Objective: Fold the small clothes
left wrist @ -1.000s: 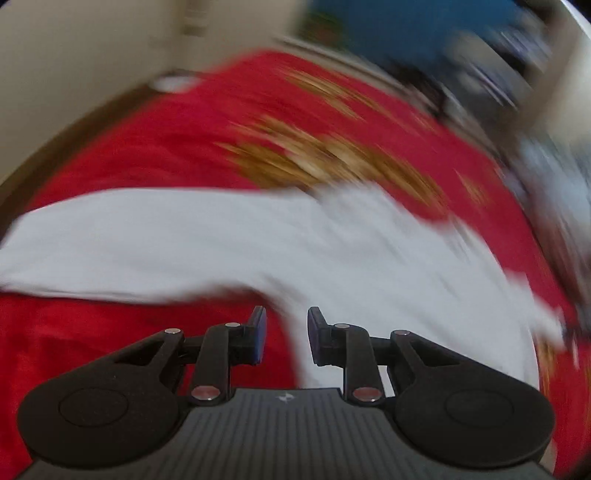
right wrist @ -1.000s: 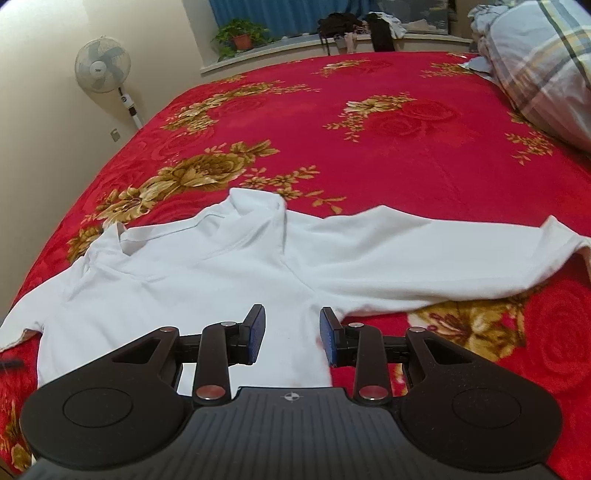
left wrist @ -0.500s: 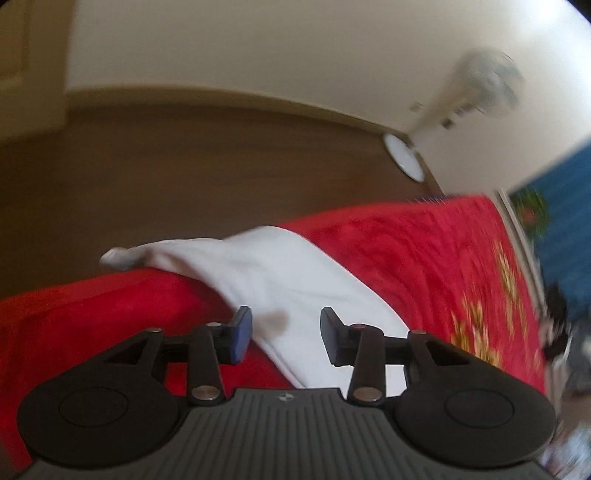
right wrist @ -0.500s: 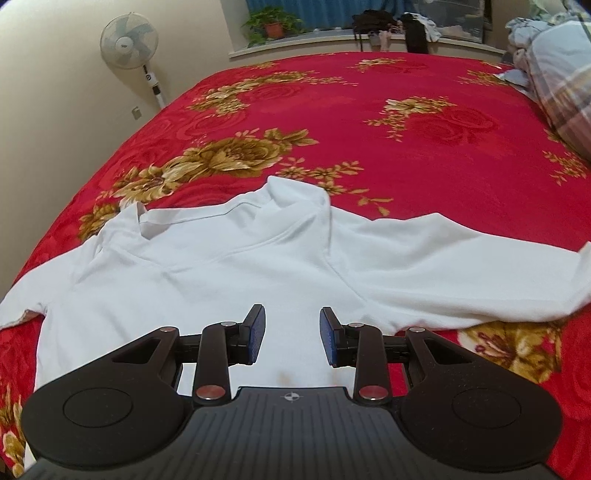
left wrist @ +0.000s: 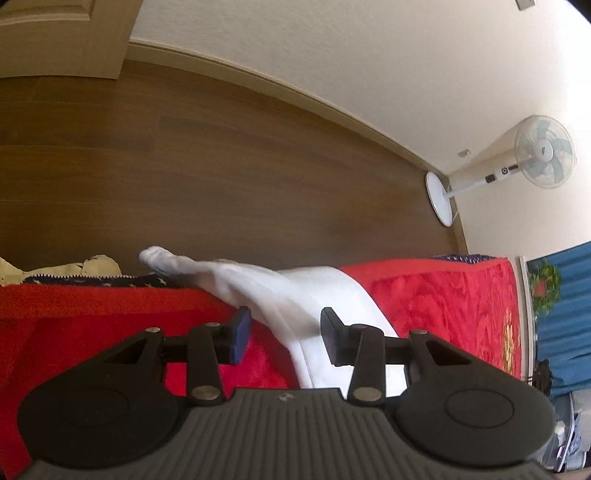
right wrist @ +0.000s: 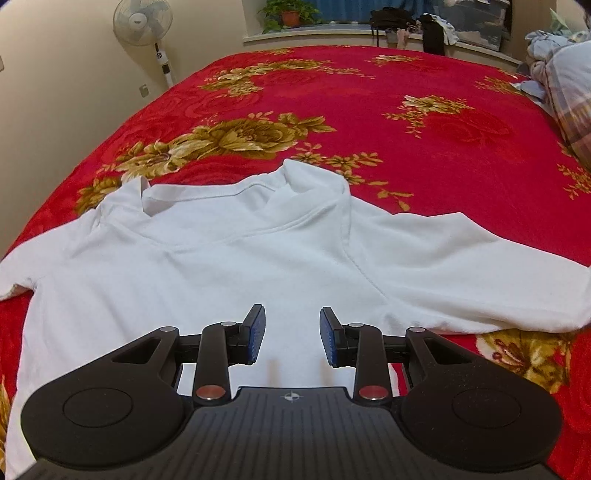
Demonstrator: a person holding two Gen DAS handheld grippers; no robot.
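A white long-sleeved shirt (right wrist: 229, 266) lies spread on the red flowered bedspread (right wrist: 406, 110), collar away from me, its right sleeve (right wrist: 480, 280) stretched to the right. My right gripper (right wrist: 291, 332) is open and empty, low over the shirt's body. In the left wrist view the shirt's left sleeve (left wrist: 258, 291) runs over the bed's edge, its cuff (left wrist: 159, 258) hanging past it. My left gripper (left wrist: 284, 332) is open, its jaws either side of that sleeve, not closed on it.
A standing fan (right wrist: 142, 29) is by the wall left of the bed; it also shows in the left wrist view (left wrist: 532, 162). Wooden floor (left wrist: 184, 166) lies beyond the bed's edge. A plaid pillow (right wrist: 569, 92) and loose clothes sit at the far right.
My left gripper swung from over the shirt to the bed's left edge and now straddles the sleeve. My right gripper moved slightly forward over the shirt's body. Both stayed open.
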